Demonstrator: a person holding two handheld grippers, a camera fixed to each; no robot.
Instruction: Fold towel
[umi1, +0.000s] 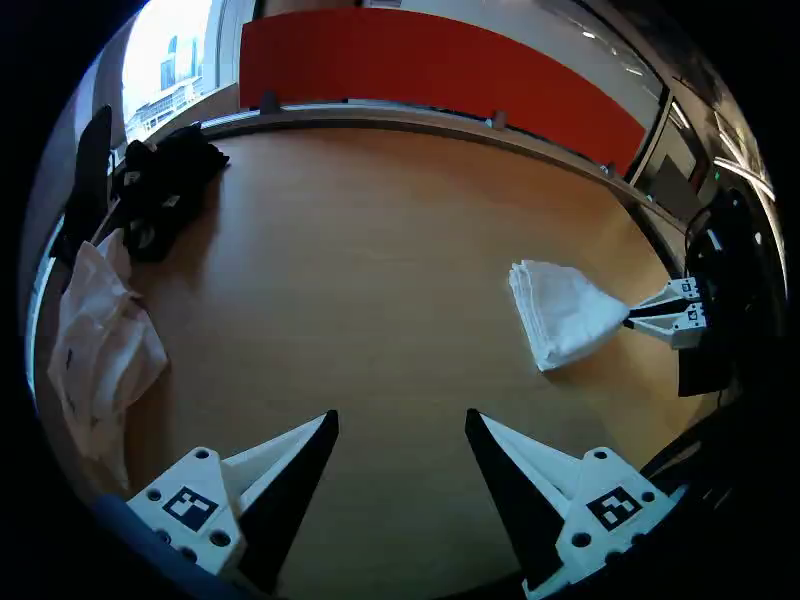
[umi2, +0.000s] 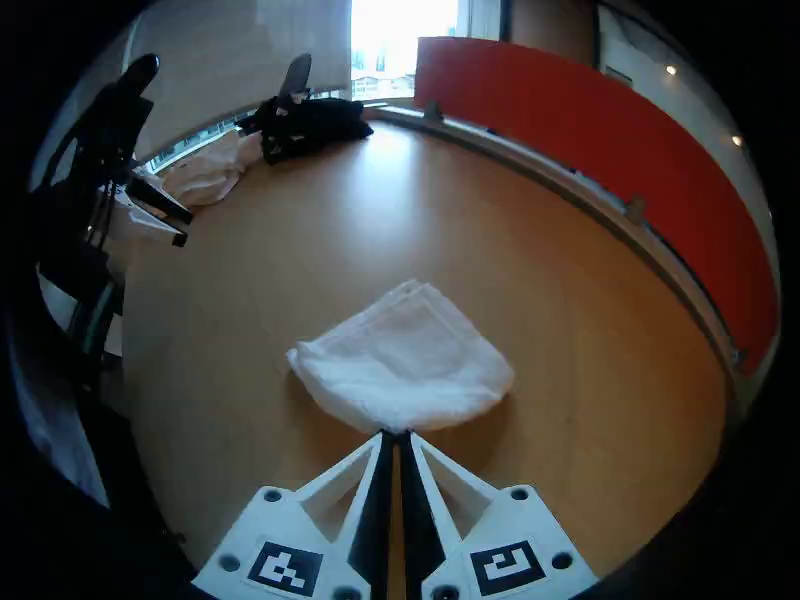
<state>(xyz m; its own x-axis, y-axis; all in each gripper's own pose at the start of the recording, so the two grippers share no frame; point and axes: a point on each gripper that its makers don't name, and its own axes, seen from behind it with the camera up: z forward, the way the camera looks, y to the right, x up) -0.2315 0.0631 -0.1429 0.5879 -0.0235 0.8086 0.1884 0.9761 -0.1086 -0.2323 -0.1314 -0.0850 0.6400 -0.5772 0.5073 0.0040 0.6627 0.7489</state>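
A folded white terry-cloth towel (umi2: 405, 365) is seen lying flat on a smooth orange-brown wooden tabletop (umi2: 560, 330), in several stacked layers whose edges are shown at its far side. In the right gripper view it is placed just ahead of the right gripper (umi2: 398, 435), whose two white fingers with black inner faces are brought together to a thin slit, with the towel's near edge pinched between their tips. In the left gripper view the same towel (umi1: 560, 310) is found at the right of the table, its corner drawn out to a point and held by the right gripper (umi1: 632, 320). The left gripper (umi1: 400, 415) is held with its fingers spread wide apart over bare wood (umi1: 380, 280), nothing being gripped, well apart from the towel; it is also seen far off at the table's edge in the right gripper view (umi2: 186, 228). At the far end of the table a crumpled white cloth (umi1: 100, 340) is laid near the edge, and just beside it a heap of black fabric (umi1: 165, 185) is piled. The table's long side is bordered by a red divider panel (umi1: 430, 70), and a bright window (umi2: 400, 30) is seen beyond the heap.
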